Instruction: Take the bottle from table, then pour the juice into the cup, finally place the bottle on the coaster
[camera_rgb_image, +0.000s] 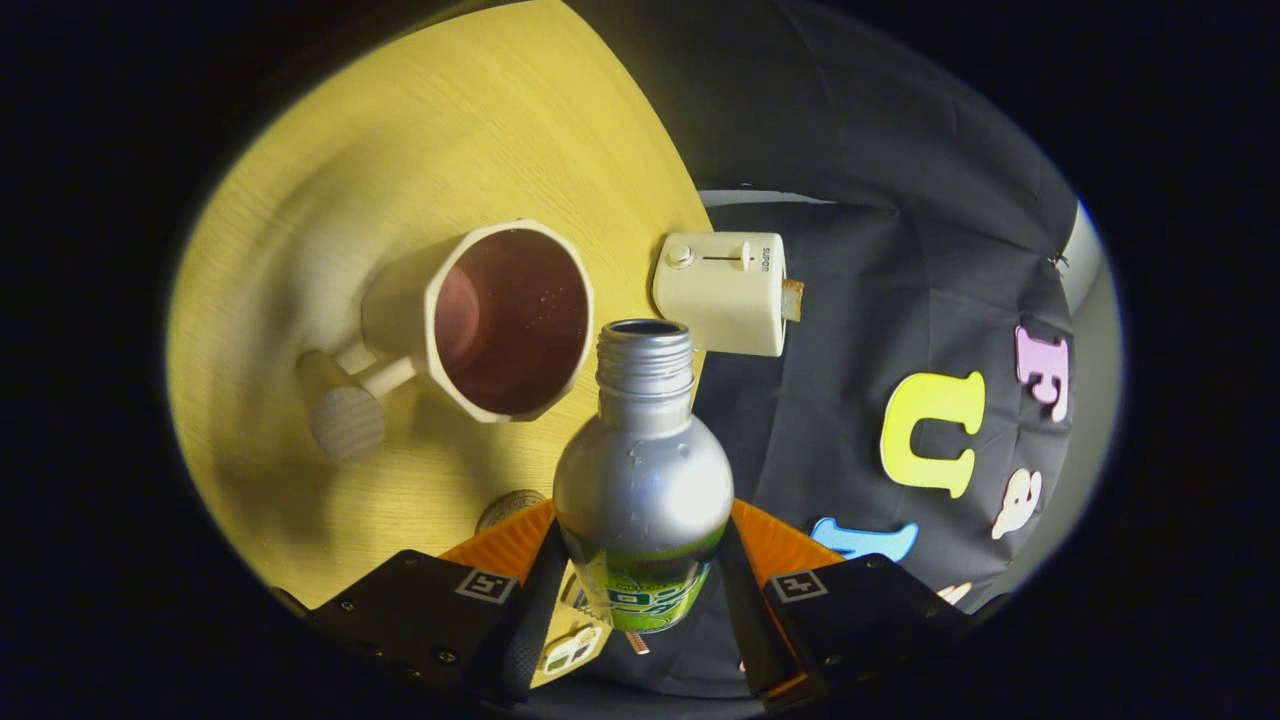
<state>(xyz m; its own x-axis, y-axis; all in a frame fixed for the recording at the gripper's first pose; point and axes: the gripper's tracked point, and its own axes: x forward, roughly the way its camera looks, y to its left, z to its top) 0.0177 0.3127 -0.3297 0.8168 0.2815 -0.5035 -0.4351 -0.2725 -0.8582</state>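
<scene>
Tongs (640, 600) are clamped on the silver bottle (643, 480), one finger pressing each side of its lower body, its open neck pointing ahead. Just beyond the neck lies the cream cup (490, 320) on the wooden table (330, 200), dark juice inside; a cream toaster (722, 292) stands beside it.

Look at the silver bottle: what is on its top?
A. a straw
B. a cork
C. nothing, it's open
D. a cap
C: the bottle, clamped between the hand-held gripper's fingers, shows a bare threaded neck with a dark open mouth, beside the cup.
</scene>
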